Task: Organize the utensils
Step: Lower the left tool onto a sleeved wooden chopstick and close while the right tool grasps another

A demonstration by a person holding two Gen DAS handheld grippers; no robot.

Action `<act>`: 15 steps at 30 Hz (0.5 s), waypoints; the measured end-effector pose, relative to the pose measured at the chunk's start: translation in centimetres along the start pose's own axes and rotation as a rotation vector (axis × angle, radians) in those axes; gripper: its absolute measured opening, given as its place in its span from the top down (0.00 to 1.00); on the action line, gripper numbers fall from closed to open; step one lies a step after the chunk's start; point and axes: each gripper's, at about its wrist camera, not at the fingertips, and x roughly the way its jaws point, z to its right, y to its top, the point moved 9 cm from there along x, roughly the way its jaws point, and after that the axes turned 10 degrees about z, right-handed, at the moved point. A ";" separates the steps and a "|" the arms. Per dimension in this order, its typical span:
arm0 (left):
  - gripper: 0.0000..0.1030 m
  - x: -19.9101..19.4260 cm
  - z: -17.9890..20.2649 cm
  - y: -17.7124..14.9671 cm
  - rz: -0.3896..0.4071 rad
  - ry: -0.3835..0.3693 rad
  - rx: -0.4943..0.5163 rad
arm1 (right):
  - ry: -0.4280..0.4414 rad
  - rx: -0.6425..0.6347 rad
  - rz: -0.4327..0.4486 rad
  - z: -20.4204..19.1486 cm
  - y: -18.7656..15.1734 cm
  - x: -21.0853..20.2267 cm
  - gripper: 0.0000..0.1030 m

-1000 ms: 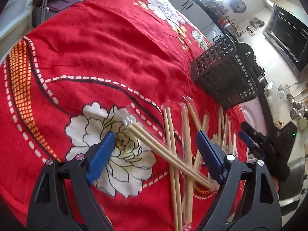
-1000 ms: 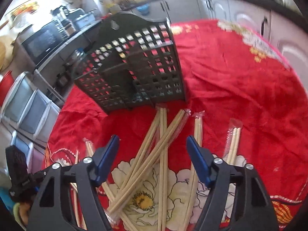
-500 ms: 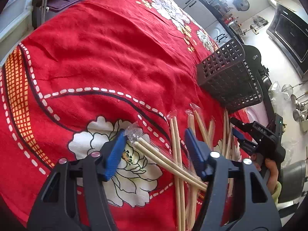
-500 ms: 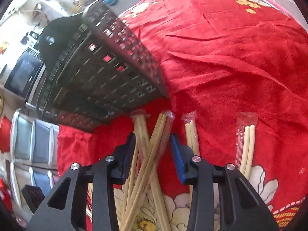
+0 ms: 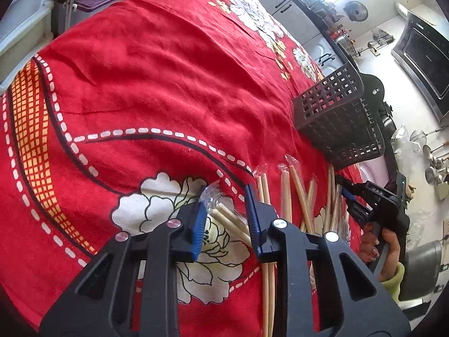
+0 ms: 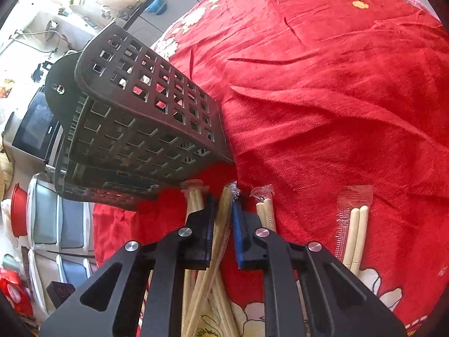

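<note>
Kitchen cabinets and a microwave (image 5: pixel 426 61) are showing behind a desk (image 5: pixel 168 90) that's wearing a red cloth with big white flowers. Wrapped wooden chopstick pairs are lying scattered across the near part of the cloth, and a black perforated utensil basket (image 6: pixel 146 118) is sitting on its side just past them, its open end facing away toward the kitchen.

Left tool (image 5: pixel 226 219) is pointing down at the white flower and its blue pads have just been closing in; they're now narrow around the plastic-wrapped end of one chopstick pair (image 5: pixel 230 220) that's lying diagonally on the cloth. The right pad is touching the sticks, the left one is right at the crinkly wrapper, so it's looking like a grip.

Right tool (image 6: pixel 223 224) is doing the same thing over by the basket: jaws have just been closing and are now pinching another wrapped pair (image 6: pixel 224 210) near its top end, the tip almost touching the basket's lower edge. More pairs are lying just beside it on both sides, and one pale pair in a clear sleeve (image 6: pixel 355 230) is sitting apart to the right.

From the left view, a hand (image 5: pixel 378 247) is gripping the right tool's handle
</note>
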 end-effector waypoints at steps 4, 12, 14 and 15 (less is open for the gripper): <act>0.91 -0.1 0.5 -0.5 -0.006 -0.044 -0.005 | 0.000 -0.018 0.020 0.1 0.0 -0.4 0.89; 0.94 -1.5 3.2 0.4 0.048 -0.126 0.062 | 0.024 -0.041 0.054 -1.2 -0.3 -1.2 0.93; 0.94 -1.9 4.3 0.8 0.066 -0.146 0.089 | 0.041 -0.057 0.073 -1.8 -0.2 -1.9 0.94; 0.95 -2.2 4.9 1.0 0.075 -0.154 0.105 | 0.048 -0.065 0.083 -2.0 -0.1 -2.3 0.94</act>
